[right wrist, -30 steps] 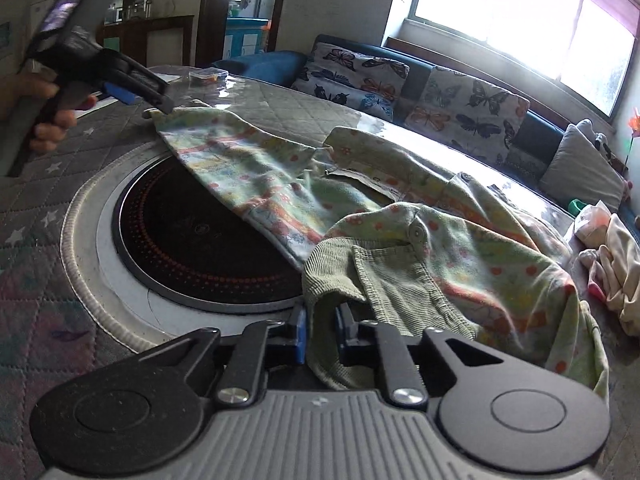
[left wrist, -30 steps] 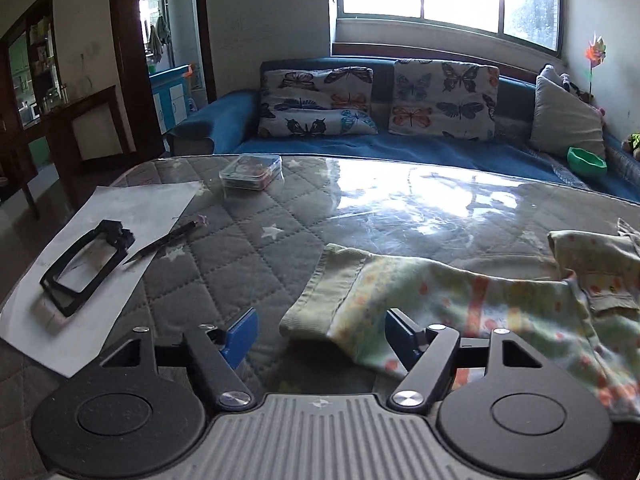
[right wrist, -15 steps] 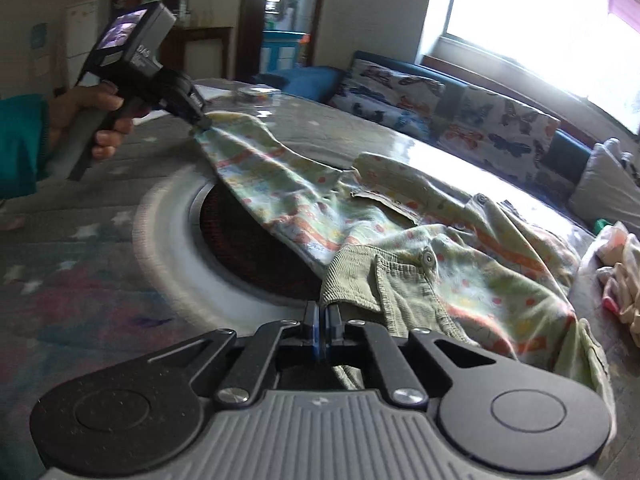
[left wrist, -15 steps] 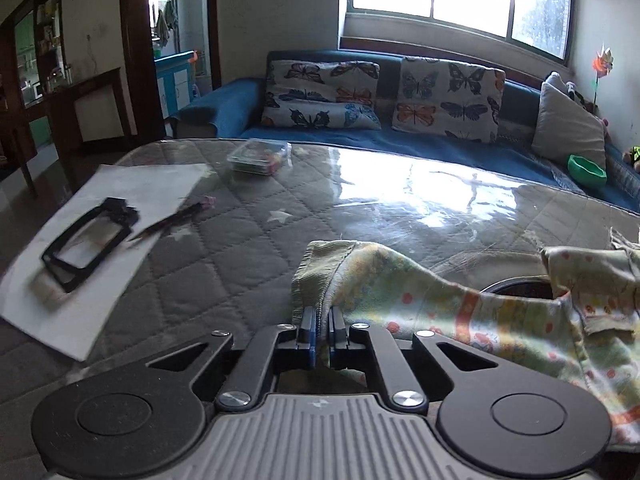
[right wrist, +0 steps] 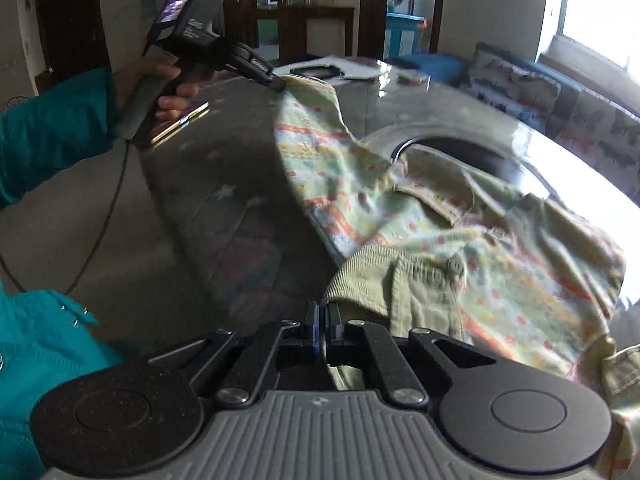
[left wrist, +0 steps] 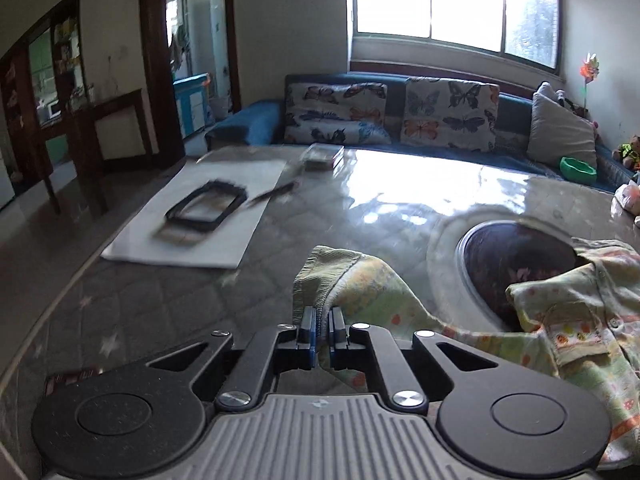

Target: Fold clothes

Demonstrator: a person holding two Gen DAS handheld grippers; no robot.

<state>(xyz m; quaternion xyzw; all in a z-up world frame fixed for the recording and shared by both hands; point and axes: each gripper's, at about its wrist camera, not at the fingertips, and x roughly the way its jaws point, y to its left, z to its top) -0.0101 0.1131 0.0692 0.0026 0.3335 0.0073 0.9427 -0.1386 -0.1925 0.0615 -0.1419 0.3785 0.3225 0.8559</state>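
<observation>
A small pale green garment (right wrist: 420, 216) with orange dots and stripes hangs stretched between my two grippers above the table. My left gripper (left wrist: 321, 322) is shut on its ribbed cuff (left wrist: 320, 276); the same left gripper (right wrist: 278, 85) shows in the right wrist view, held by a hand (right wrist: 160, 80) in a teal sleeve. My right gripper (right wrist: 322, 322) is shut on the garment's green corduroy edge (right wrist: 368, 276). The garment (left wrist: 560, 320) trails right over a round dark inset (left wrist: 516, 260) in the tabletop.
A white sheet (left wrist: 200, 216) with a black frame (left wrist: 206, 210) and a pen (left wrist: 272, 194) lies at the table's far left, a clear box (left wrist: 323, 156) behind. A blue sofa (left wrist: 440, 120) with cushions runs beyond. More clothes (left wrist: 628, 196) lie far right.
My left gripper shut on the cuff, then both grippers lifted the garment and drew it toward the table's near side. The garment now uncovers most of the dark round inset.
</observation>
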